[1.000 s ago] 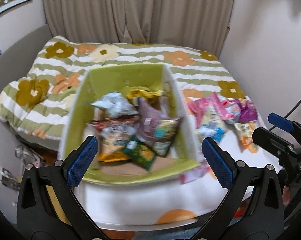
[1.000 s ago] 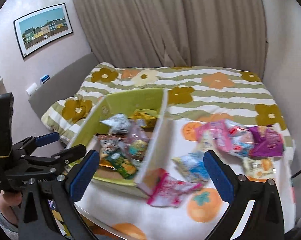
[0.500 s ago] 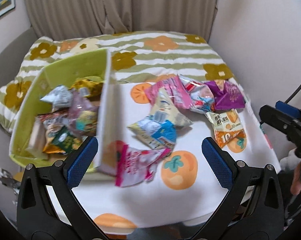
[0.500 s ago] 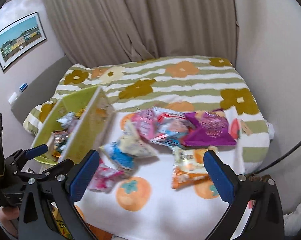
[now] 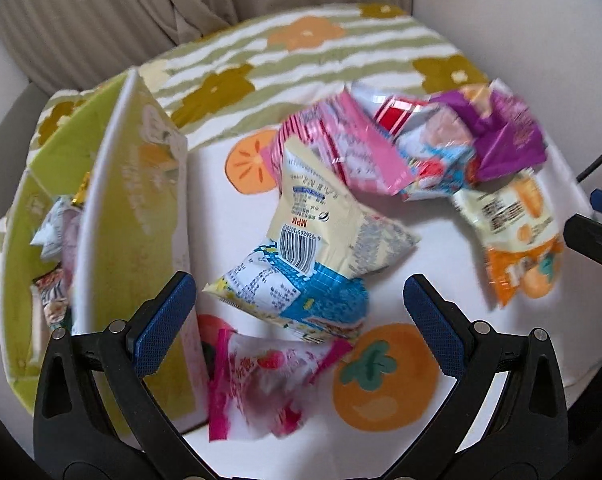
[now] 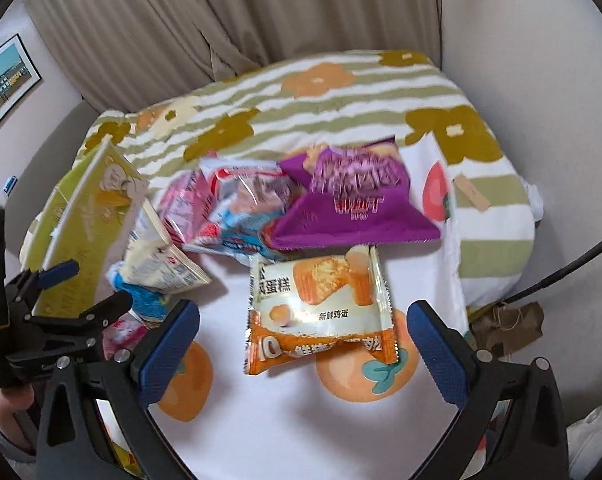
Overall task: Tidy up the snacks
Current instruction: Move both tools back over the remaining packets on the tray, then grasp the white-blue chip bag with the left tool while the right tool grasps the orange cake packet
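A green box (image 5: pixel 133 216) with several snack packets inside stands at the left; it also shows in the right wrist view (image 6: pixel 89 216). Loose packets lie on the white cloth: a blue and cream packet (image 5: pixel 301 264), a pink strawberry packet (image 5: pixel 261 380), a pink striped packet (image 5: pixel 341 148), a purple packet (image 6: pixel 353 196) and an orange egg-cake packet (image 6: pixel 321 312). My left gripper (image 5: pixel 301 320) is open and empty just above the blue packet. My right gripper (image 6: pixel 303 344) is open and empty over the egg-cake packet.
The white cloth with orange fruit prints (image 6: pixel 285 432) covers a bed with a striped flower quilt (image 6: pixel 341 96). Curtains (image 6: pixel 261 12) hang behind. A wall stands at the right. A brown paper bag (image 6: pixel 509 320) lies past the bed's right edge.
Both grippers have swung right, away from the green box, and come lower and closer over the loose packets. Both stay open.
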A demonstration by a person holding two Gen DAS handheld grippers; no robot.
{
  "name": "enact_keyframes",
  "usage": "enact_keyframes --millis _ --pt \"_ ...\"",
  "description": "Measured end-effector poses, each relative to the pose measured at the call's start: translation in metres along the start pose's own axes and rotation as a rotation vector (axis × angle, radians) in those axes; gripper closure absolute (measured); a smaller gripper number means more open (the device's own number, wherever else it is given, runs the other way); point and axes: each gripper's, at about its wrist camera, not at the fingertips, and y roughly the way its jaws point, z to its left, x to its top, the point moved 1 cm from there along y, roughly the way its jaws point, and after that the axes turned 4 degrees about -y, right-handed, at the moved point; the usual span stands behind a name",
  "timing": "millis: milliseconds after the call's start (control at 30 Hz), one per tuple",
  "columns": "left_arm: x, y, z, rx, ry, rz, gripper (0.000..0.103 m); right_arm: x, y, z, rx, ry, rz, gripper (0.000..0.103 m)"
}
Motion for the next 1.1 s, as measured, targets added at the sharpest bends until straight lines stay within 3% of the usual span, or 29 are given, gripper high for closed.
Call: enact_keyframes --millis 367,567,633,1033,1100 --pt "0.008 0.053 -0.005 -0.012 0.089 0.104 0.001 -0.002 0.055 -0.004 -0.028 -0.045 0.128 0.000" --pt "0.009 0.065 -0.003 -0.036 0.116 0.130 0.011 -0.002 0.070 -0.005 -0.043 -0.081 0.160 0.000" --pt "0.009 0.067 -0.002 -0.035 0.122 0.135 0.025 -0.003 0.072 -0.006 -0.037 -0.082 0.159 0.000" --pt "0.003 0.062 -0.007 -0.057 0.127 0.125 0.038 0.000 0.082 -0.012 0.003 -0.112 0.157 0.000" --pt "0.002 0.058 -0.007 -0.068 0.119 0.122 0.043 -0.001 0.082 -0.010 0.006 -0.129 0.159 0.007"
